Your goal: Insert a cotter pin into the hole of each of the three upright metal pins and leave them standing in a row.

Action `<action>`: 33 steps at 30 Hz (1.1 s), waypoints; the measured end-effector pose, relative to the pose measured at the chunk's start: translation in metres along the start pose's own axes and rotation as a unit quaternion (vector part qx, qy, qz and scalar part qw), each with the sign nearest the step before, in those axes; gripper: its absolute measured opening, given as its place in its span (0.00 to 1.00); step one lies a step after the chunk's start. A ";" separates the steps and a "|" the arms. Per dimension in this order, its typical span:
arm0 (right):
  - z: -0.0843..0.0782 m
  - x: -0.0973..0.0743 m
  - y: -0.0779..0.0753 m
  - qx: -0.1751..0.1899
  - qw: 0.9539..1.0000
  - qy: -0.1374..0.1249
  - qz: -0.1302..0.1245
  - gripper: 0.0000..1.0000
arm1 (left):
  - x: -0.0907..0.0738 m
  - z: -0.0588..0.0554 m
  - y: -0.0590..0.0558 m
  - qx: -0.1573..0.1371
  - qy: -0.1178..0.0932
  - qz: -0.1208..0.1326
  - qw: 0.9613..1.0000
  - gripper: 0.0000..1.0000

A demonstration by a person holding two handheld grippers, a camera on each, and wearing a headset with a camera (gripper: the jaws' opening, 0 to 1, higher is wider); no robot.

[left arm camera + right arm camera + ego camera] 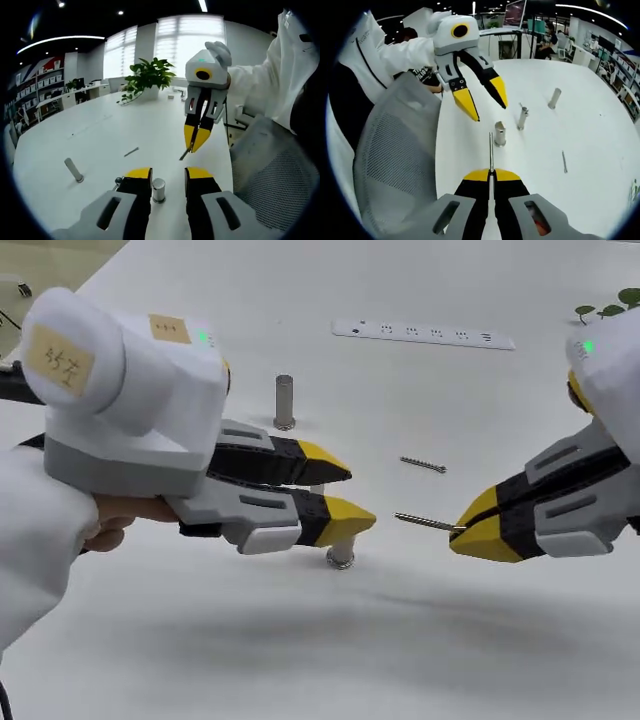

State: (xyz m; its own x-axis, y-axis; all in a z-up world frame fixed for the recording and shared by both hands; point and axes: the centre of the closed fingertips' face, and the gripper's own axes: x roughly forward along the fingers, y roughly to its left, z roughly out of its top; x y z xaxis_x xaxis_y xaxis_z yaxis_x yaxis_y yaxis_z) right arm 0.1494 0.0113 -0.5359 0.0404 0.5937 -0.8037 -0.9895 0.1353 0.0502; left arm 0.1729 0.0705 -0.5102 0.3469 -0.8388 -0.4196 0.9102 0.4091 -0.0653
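Between the spread jaws of the left hand-held gripper [168, 174] stands a metal pin [158, 190], which it should clamp steady low down while the right hand-held gripper [491, 174], clenched on a cotter pin [490, 150], aligns the tip square to that pin before pushing through.

Left gripper [355, 495] and right gripper [458, 532]: yellow tips, black jaws, grey-and-white bodies. Far metal pin [284, 400] and near cotter pin [425, 522] silver-grey, unpatterned, on plain white table [300, 650]. Far right, green plant [610, 308]; left, white sleeve [30, 540].
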 end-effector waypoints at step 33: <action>-0.009 0.033 -0.022 -0.023 0.998 0.049 -0.012 0.00 | 0.022 -0.034 0.012 -0.001 0.060 -0.008 0.998 0.10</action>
State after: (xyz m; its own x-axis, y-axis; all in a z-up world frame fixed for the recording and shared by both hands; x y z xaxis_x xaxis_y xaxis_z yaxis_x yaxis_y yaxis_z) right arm 0.1713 0.0212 -0.5692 0.0525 0.5098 -0.8587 -0.9939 0.1105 0.0048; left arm 0.1835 0.0692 -0.5510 0.3031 -0.7963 -0.5235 0.9146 0.3974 -0.0749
